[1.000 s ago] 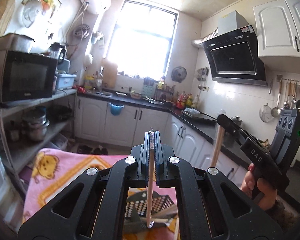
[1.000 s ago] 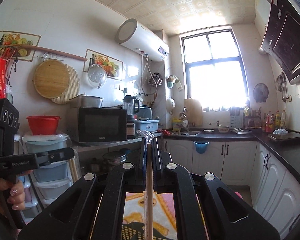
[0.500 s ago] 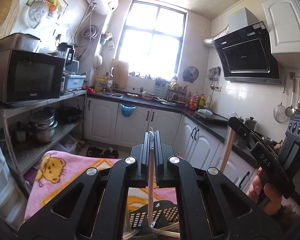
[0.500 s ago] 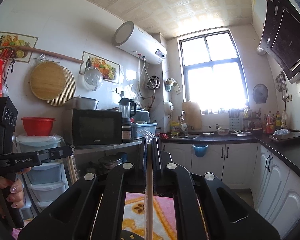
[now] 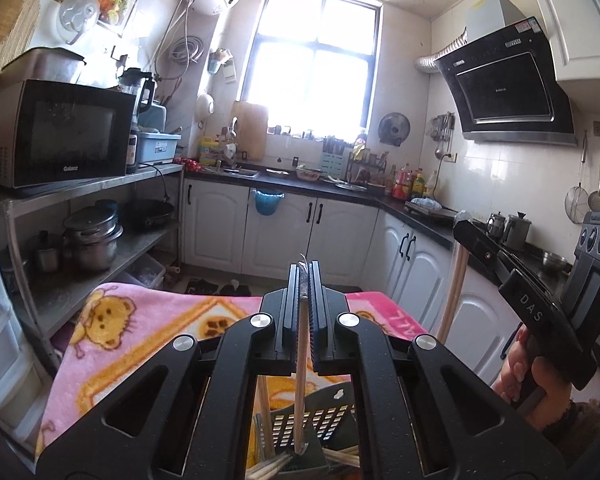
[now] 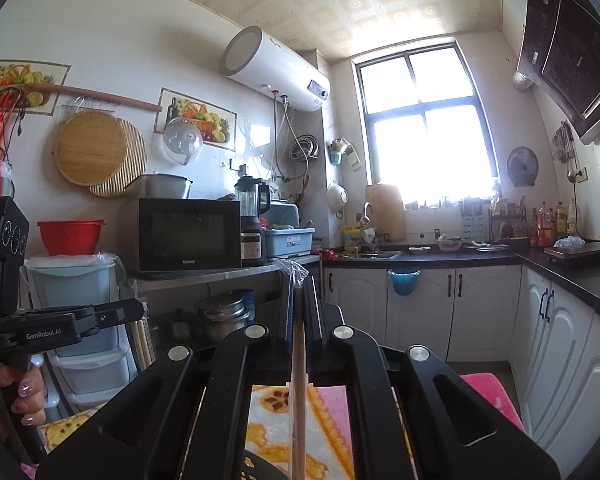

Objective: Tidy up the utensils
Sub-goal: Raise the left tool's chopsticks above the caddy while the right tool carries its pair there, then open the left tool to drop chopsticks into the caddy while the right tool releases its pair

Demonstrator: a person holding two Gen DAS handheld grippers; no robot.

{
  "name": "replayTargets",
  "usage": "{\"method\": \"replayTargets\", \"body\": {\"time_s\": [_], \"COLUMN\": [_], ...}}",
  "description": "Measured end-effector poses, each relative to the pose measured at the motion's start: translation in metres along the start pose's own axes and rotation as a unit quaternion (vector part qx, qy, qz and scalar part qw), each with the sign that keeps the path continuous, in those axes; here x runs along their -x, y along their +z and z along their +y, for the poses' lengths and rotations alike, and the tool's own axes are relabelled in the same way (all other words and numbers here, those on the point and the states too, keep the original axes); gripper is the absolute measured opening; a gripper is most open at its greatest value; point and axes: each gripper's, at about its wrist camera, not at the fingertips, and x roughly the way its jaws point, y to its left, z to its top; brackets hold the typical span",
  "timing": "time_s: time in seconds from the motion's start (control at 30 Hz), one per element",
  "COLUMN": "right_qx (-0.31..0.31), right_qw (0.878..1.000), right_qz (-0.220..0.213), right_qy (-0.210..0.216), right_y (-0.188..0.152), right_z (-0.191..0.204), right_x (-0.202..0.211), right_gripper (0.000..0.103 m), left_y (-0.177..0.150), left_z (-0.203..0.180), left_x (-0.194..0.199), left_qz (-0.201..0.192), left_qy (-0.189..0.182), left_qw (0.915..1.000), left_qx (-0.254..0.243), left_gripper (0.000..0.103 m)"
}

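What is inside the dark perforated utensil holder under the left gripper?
Inside the utensil holder stand several pale chopsticks, and the tip of the chopstick clamped in the left gripper reaches into it. The gripper body covers the holder's lower part, so the full contents are hidden.

A pink bear-print blanket (image 5: pixel 148 332) covers the work surface, with a dark slotted utensil basket (image 5: pixel 320 420) resting directly on it.

- a black microwave (image 5: pixel 62 134) at the left end of the metal shelf's (image 5: pixel 96 186) top tier;
- steel pots (image 5: pixel 92 236) on its lower tier;
- a pink bear-print blanket (image 5: pixel 132 332) below.
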Motion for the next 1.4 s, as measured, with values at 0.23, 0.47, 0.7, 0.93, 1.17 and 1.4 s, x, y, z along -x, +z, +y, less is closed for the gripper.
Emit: {"method": "replayTargets", "body": {"time_s": [0.23, 0.47, 0.7, 0.93, 1.17, 1.4], "right_qx": [-0.006, -0.011, -0.024, -0.034, -0.041, -0.040], "right_qw": [1.000, 1.000, 0.999, 0.999, 0.998, 0.998], "right_qz": [0.006, 0.014, 0.025, 0.038, 0.044, 0.053], "right_qy": [0.003, 0.006, 0.010, 0.009, 0.006, -0.006], "right_y": [-0.016, -0.028, -0.033, -0.036, -0.038, -0.038], "right_z": [-0.001, -0.002, -0.004, -0.004, -0.003, -0.001], "right_x": [-0.006, -0.008, -0.001, 0.013, 0.031, 0.049], "right_gripper": [0.005, 0.005, 0.005, 0.006, 0.013, 0.020], "left_y": [-0.016, -0.028, -0.038, -0.048, -0.054, -0.058], "left_z": [0.001, 0.000, 0.001, 0.005, 0.008, 0.010], "left_x": [-0.007, -0.014, -0.017, -0.018, -0.016, -0.011], "left_qz": [0.005, 0.013, 0.023, 0.040, 0.048, 0.051], "left_qy": [-0.003, -0.005, -0.007, -0.012, -0.013, -0.014], "left_qw": [1.0000, 0.9999, 0.9997, 0.9990, 0.9985, 0.9983], "left_qx": [-0.001, -0.002, 0.003, 0.014, 0.021, 0.025], "left_gripper": [0.002, 0.002, 0.002, 0.002, 0.002, 0.002]}}
